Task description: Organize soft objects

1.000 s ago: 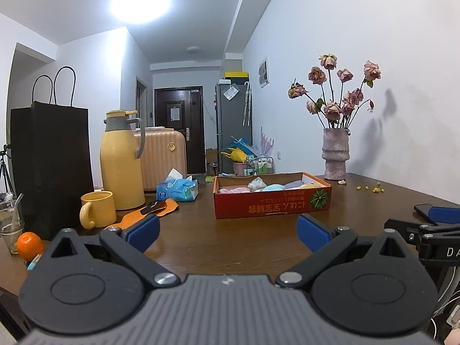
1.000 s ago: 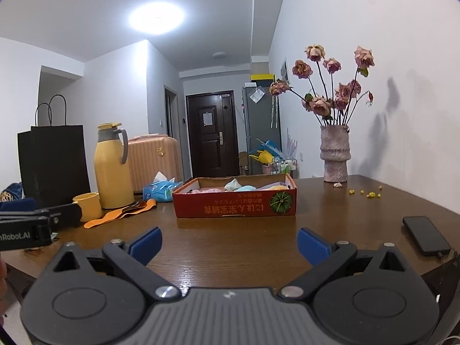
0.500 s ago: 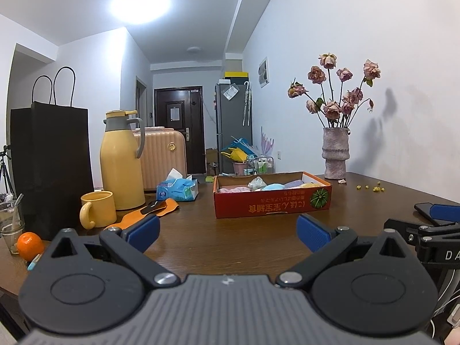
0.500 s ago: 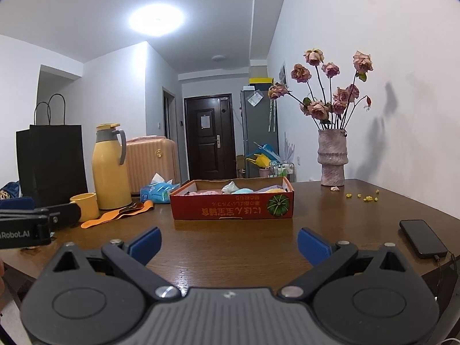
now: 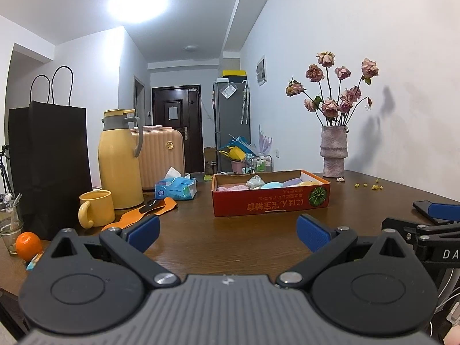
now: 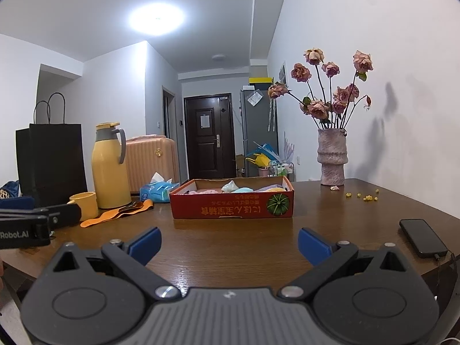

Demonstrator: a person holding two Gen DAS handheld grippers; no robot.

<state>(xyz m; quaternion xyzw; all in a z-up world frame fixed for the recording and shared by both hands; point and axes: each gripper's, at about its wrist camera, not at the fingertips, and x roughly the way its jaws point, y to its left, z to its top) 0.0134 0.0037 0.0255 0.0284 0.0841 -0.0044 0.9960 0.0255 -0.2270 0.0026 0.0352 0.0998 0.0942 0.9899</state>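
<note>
Red box (image 5: 270,201) of soft things, long side crosswise; left gripper (image 5: 227,230), right gripper (image 6: 228,243) both spread, empty

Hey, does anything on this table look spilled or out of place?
Yes. Small yellow bits are scattered loose on the table beside the vase, with a fallen petal at its base. The roses look wilted.

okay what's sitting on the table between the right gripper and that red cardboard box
Nothing: in the right wrist view, only bare brown table lies between the open right gripper and the red cardboard box.
</note>
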